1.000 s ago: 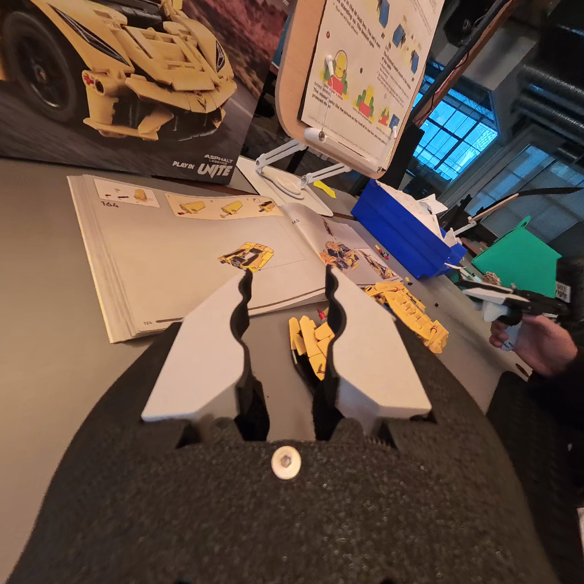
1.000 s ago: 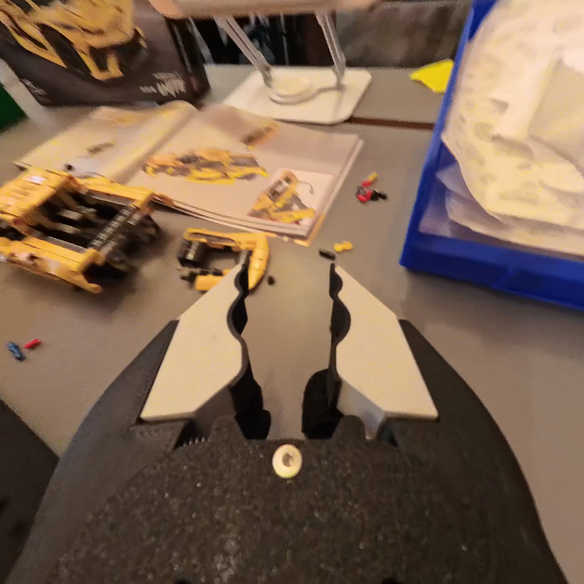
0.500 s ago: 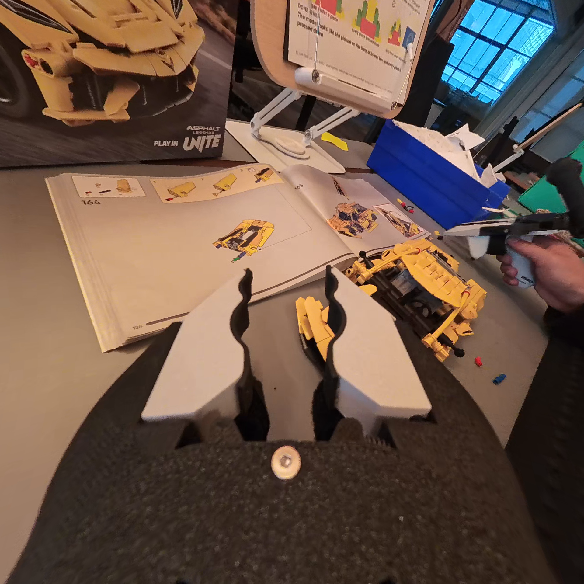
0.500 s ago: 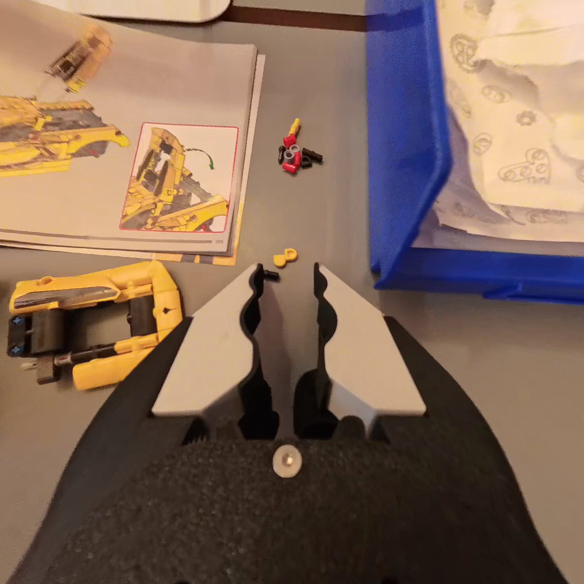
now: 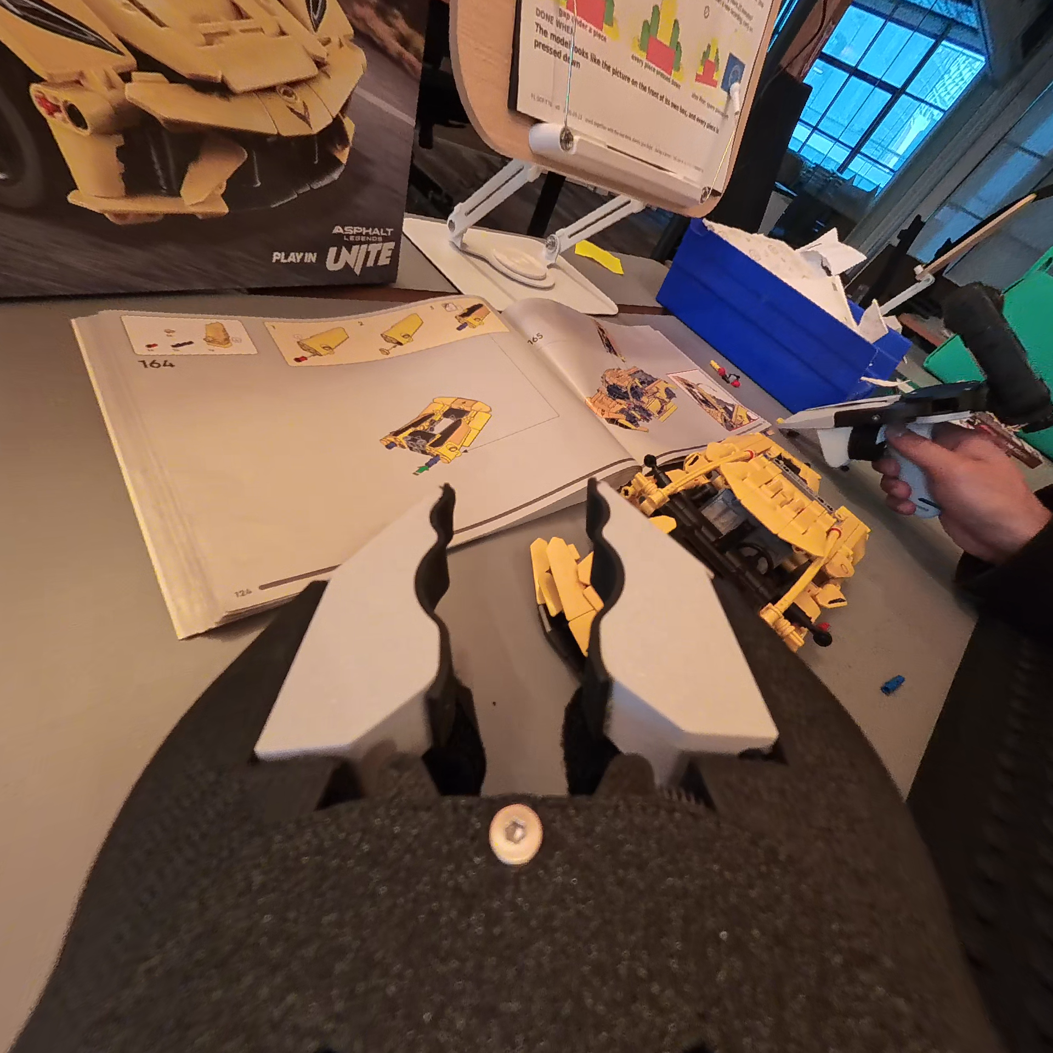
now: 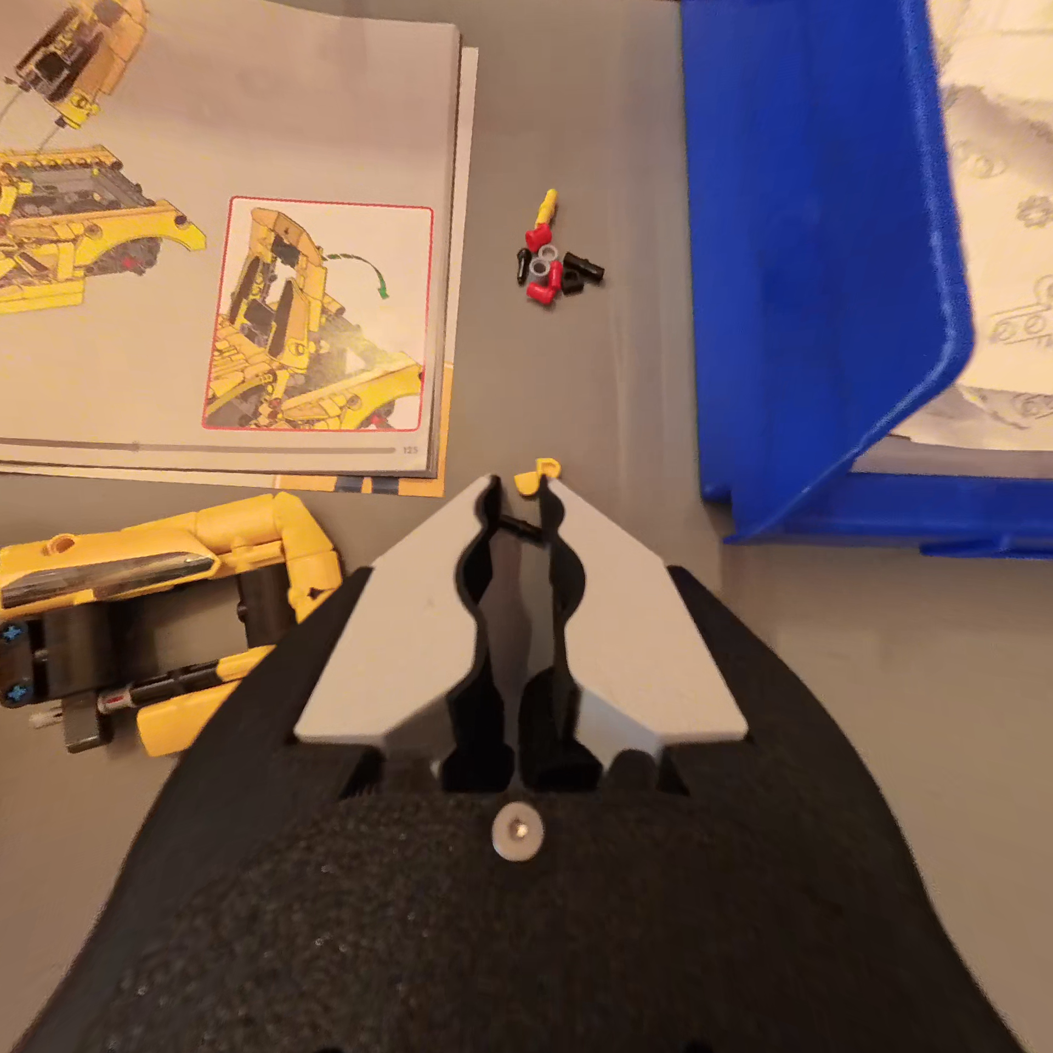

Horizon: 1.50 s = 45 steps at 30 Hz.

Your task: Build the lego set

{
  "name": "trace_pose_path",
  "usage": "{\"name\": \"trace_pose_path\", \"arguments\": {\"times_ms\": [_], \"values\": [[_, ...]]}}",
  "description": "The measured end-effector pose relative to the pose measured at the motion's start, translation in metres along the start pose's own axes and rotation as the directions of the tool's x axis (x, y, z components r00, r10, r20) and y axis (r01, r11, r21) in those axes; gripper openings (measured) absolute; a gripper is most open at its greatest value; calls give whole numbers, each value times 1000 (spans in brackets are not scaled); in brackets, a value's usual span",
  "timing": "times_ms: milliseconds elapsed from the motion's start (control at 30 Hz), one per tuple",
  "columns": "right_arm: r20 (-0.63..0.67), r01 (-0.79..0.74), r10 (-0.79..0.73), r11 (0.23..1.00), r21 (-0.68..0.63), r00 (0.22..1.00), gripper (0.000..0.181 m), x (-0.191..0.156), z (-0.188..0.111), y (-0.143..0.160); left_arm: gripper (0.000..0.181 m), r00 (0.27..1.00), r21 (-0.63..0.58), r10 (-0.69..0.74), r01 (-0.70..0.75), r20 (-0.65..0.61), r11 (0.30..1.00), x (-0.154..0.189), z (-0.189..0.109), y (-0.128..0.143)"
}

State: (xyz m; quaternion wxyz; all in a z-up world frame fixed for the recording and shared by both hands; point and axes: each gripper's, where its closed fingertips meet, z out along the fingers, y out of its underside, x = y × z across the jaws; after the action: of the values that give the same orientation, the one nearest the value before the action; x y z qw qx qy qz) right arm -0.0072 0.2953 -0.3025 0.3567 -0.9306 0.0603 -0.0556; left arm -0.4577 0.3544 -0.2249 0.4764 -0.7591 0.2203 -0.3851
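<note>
Printed box (image 5: 188,142) stands at the back, page-numbered manual (image 5: 319,450) lies open before it, captioned sheet on the stand (image 5: 615,80); bare table (image 5: 62,655) spreads left of the manual, and a clear lane runs between page edge and blue bin (image 6: 798,273); left gripper (image 5: 515,496) gapes wide, empty, yellow car (image 5: 758,524) just right of it; right gripper (image 6: 515,484) is nearly closed, a black pin (image 6: 521,525) crossing between its tips, grasp unclear; yellow piece (image 6: 538,473) just ahead.
</note>
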Motion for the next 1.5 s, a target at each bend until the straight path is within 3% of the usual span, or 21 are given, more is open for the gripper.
{"name": "trace_pose_path", "arguments": {"times_ms": [200, 333, 400, 467, 533, 633, 833, 967, 1133, 1233, 1500], "values": [[25, 12, -12, 1000, -25, 1000, 7, 1, -5, 4, 46, 1000, 3, -5, 5, 1, 1000, -1, 0, 0], [138, 101, -111, 992, 79, 984, 7, -19, -36, -10, 46, 1000, 3, -7, 7, -2, 1000, -1, 0, 0], [414, 214, -244, 970, 117, 877, 7, -72, -67, -1, 46, 1000, 2, -7, 7, -2, 1000, -1, 0, 0], [668, 370, -370, 917, 149, 646, 7, -130, -110, 36, 46, 1000, 0, -9, 9, -4, 1000, 0, 1, 0], [751, 487, -452, 850, 201, 480, 7, -167, -142, 71, 46, 1000, -5, -7, 7, -8, 1000, 1, 2, 1], [723, 603, -545, 766, 224, 424, 7, -190, -148, 104, 46, 1000, -11, 6, -7, -3, 1000, 2, 2, 2], [677, 671, -598, 713, 204, 429, 10, -200, -131, 124, 46, 1000, 7, 8, -8, -2, 1000, 3, -1, -1], [676, 627, -578, 748, 216, 457, 34, -209, -132, 113, 46, 1000, 18, 3, -3, -10, 1000, 5, -3, -3], [662, 543, -539, 808, 230, 521, 30, -240, -123, 95, 46, 1000, 17, 19, -18, -12, 1000, 7, -3, -3], [601, 539, -566, 804, 252, 564, 26, -248, -112, 88, 46, 1000, 26, 16, -16, -13, 1000, 8, -5, -4], [544, 573, -600, 782, 244, 586, 15, -252, -101, 90, 46, 1000, 38, 12, -11, -29, 999, 11, -6, -7]]}}
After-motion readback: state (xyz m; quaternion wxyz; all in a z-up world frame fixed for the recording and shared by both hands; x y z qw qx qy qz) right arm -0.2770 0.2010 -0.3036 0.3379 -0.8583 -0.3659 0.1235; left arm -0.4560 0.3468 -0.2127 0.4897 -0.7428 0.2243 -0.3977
